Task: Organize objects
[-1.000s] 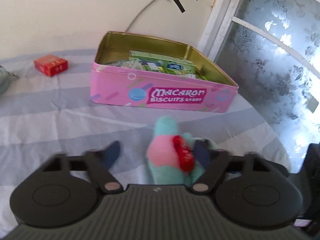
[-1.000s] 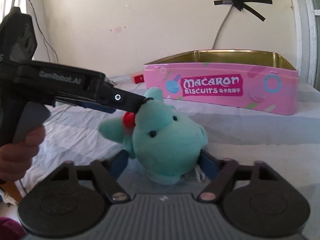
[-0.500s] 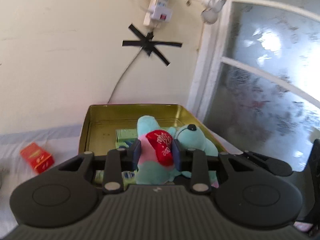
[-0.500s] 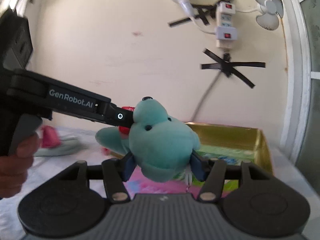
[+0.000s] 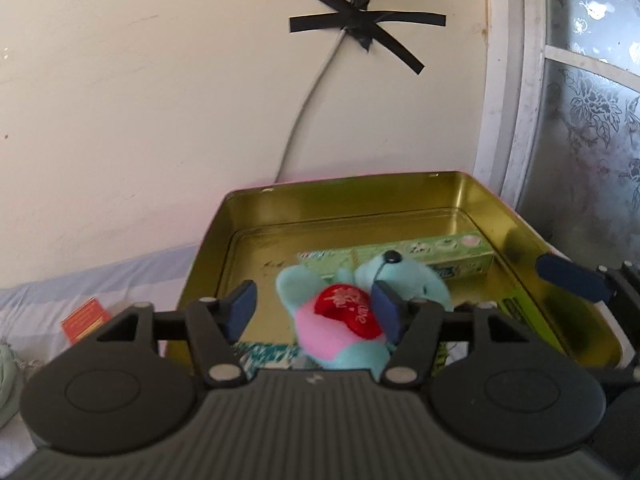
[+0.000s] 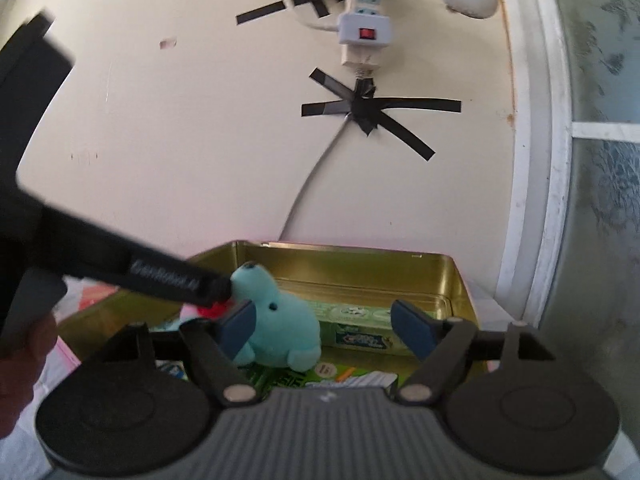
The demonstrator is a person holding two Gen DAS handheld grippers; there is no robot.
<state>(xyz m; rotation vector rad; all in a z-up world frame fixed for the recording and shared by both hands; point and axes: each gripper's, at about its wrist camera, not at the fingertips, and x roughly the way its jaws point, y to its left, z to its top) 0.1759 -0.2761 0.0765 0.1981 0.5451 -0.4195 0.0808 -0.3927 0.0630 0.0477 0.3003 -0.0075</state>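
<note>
A teal plush toy (image 5: 340, 320) with a pink belly and a red heart sits low inside the open gold-lined biscuit tin (image 5: 340, 188), on the green boxes (image 5: 420, 256). My left gripper (image 5: 314, 310) straddles its body with jaws opening; the left pad is clear of it and the right pad still brushes it. In the right wrist view the plush toy (image 6: 280, 328) leans by the left finger of my right gripper (image 6: 325, 328), whose jaws are opening, with the right pad well clear. The left gripper's arm (image 6: 160, 276) reaches in from the left to the toy.
A red box (image 5: 86, 318) lies on the striped bedsheet left of the tin (image 6: 340, 250). A power strip (image 6: 364, 20) and a taped cable hang on the wall behind. A frosted window (image 5: 580, 120) stands close on the right. A hand (image 6: 20, 360) holds the left gripper.
Both grippers carried the plush toy from the bedsheet up and over the tin while squeezing it. Both pairs of jaws have now widened and the toy sits lower among the green boxes.
</note>
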